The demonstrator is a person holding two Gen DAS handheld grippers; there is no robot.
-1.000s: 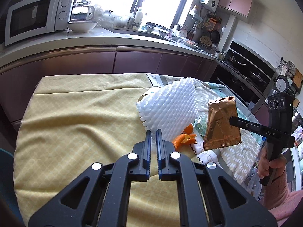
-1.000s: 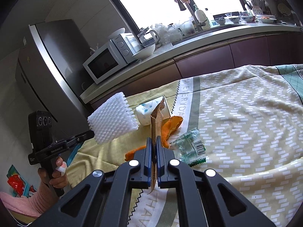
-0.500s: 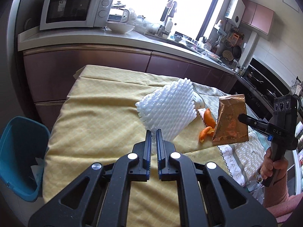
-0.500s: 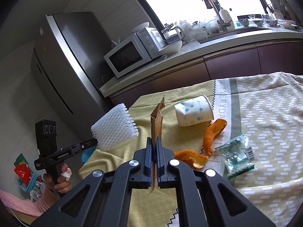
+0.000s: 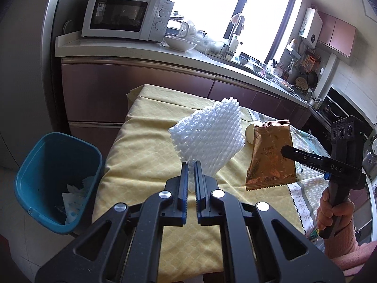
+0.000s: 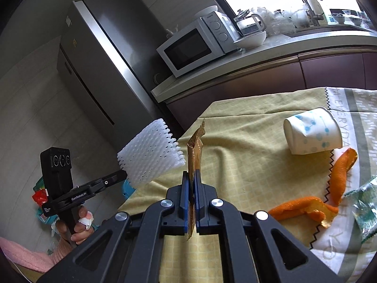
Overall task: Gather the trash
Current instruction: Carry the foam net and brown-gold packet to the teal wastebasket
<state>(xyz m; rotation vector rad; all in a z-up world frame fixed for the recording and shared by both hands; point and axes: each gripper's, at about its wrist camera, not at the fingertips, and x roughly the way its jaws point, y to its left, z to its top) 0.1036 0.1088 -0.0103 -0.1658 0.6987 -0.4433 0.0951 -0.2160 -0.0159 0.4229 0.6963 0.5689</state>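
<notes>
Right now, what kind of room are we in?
Most likely a home kitchen: a microwave sits on the counter, a tall fridge stands beside it, and there is a tap by the window.

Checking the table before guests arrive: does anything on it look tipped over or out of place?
Yes. A paper cup lies tipped on its side on the tablecloth, with orange peel and a crumpled clear wrapper scattered beside it.

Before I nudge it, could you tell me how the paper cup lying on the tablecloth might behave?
The paper cup lies on its side, so it will probably roll, curving since it tapers. It looks light and thin-walled, so a firm squeeze would likely crush it.
</notes>
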